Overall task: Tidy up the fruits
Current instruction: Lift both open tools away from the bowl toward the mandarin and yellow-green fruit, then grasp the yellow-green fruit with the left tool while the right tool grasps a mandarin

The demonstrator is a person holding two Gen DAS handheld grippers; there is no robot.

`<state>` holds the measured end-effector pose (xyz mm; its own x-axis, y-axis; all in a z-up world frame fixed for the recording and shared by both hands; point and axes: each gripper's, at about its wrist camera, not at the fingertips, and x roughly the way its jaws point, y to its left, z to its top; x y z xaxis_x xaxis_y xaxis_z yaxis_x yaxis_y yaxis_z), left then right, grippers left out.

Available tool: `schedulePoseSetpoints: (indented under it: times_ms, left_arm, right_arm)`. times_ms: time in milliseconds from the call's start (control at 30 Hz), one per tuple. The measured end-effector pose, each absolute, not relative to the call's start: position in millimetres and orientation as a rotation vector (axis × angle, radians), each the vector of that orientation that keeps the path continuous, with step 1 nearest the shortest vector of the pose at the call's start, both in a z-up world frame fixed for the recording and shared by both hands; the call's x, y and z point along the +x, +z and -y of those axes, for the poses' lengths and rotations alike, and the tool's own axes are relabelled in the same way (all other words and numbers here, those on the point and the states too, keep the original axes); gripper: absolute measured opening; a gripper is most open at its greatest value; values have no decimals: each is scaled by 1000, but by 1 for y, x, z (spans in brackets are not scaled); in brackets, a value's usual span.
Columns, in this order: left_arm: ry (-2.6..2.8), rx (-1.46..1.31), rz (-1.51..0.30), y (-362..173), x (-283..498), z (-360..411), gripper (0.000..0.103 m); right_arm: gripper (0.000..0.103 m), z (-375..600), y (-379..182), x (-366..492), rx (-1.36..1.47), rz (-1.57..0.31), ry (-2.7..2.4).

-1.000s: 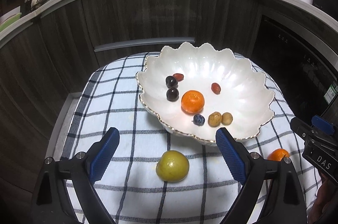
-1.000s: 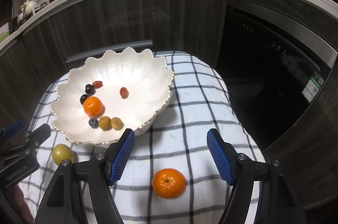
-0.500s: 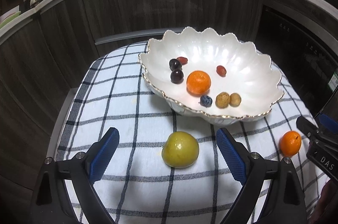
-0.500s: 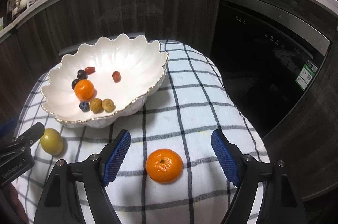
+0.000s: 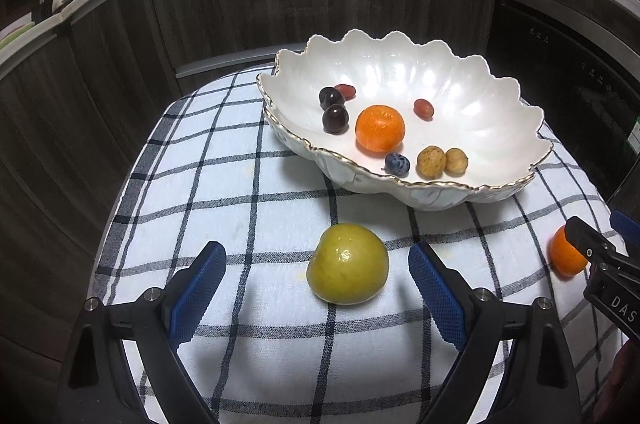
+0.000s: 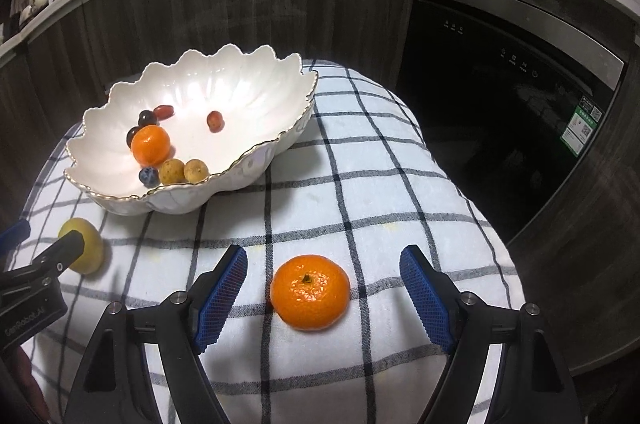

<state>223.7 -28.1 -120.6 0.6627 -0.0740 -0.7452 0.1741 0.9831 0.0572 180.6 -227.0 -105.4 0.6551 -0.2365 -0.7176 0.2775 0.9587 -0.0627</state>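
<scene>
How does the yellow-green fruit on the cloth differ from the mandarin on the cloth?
Colour: the yellow-green fruit is smooth and pale, while the loose mandarin is bright orange with dimpled peel.
Shape: the yellow-green fruit is rounder and fuller, the mandarin flatter, its stem scar facing up.
Place: the yellow-green fruit lies between the open left tongs, the mandarin between the open right tongs.
Both rest on the checked cloth, outside the scalloped bowl, ungripped.

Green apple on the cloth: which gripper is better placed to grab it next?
Left. The green apple sits centred between the open left gripper fingers. The right gripper is open around the loose mandarin instead, away from the apple.
</scene>
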Motion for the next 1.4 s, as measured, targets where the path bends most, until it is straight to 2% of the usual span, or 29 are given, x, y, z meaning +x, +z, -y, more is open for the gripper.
schedulePoseSetpoints:
  times_ms: [133,533,633,700,767,833,1000,1400]
  left_arm:
    - [-146,139,-832,-126,226,30,85]
    - [-165,117,-865,-145,231,32,81]
    - [-171,114,-876,-149,232,33,75]
    - [-180,118,-882,-151,232,34,65]
    - [-189,130,-896,-153,234,37,54]
    - [-205,139,-904,-154,234,40,46]
    - [-208,132,-904,-153,233,40,46]
    - [-208,124,-874,-133,226,38,46]
  right_arm:
    - [80,227,-111,182,61,-818,-292]
    - [79,229,-129,187,69,-847,-281]
    - [79,230,-135,188,80,-862,-273]
    - [79,231,-138,188,87,-868,-269]
    - [73,232,-139,189,99,-868,-261]
    - [51,231,-140,192,96,-884,-243]
    - [47,232,-142,192,105,-886,-233]
    - [47,230,-128,188,101,-851,-218]
